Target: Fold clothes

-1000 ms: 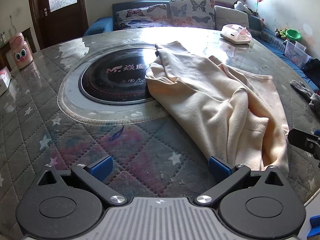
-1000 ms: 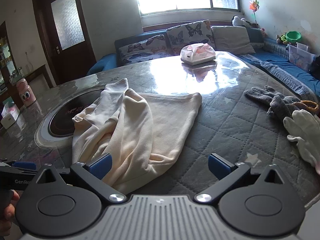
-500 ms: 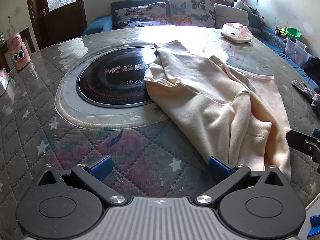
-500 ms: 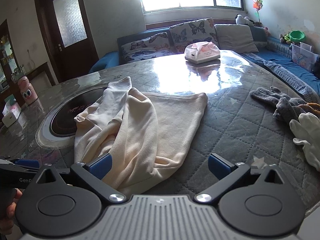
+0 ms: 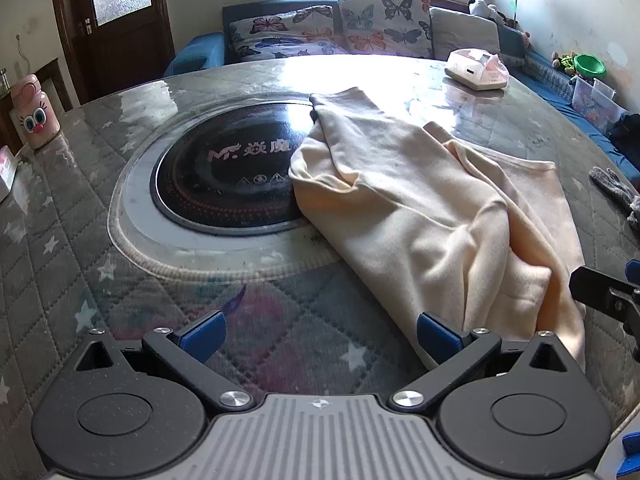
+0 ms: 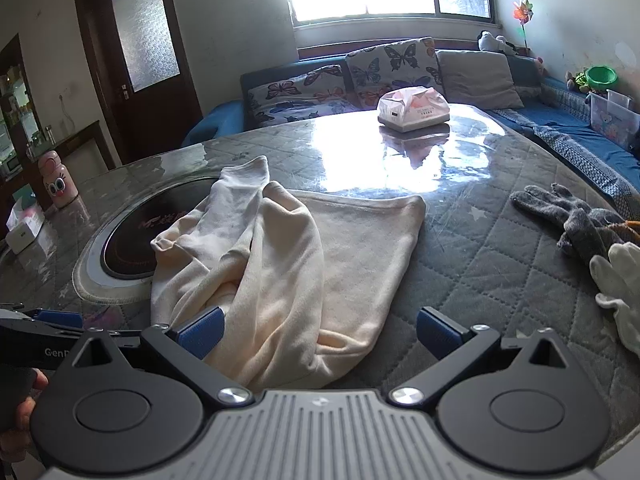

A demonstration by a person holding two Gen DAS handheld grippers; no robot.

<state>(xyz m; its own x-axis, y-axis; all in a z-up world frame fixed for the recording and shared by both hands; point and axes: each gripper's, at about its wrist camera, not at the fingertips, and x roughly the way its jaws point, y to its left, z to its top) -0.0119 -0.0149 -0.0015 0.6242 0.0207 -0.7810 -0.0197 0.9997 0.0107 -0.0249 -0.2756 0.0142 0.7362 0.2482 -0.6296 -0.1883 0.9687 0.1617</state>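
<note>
Cream garment (image 5: 432,208) crumpled on quilted surface (image 5: 72,216), partly over black hob (image 5: 224,176) marked "M", grey gloves (image 6: 568,216) and tissue box (image 6: 412,114) nearby, left hand-held gripper (image 5: 318,330) and right hand-held gripper (image 6: 318,328) both wide open, empty.

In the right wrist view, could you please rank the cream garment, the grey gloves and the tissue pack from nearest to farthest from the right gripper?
1. Cream garment: directly at the right gripper, between its open fingers.
2. Grey gloves: off to the right, mid-table.
3. Tissue pack: at the table's far edge, ahead and slightly right.
</note>
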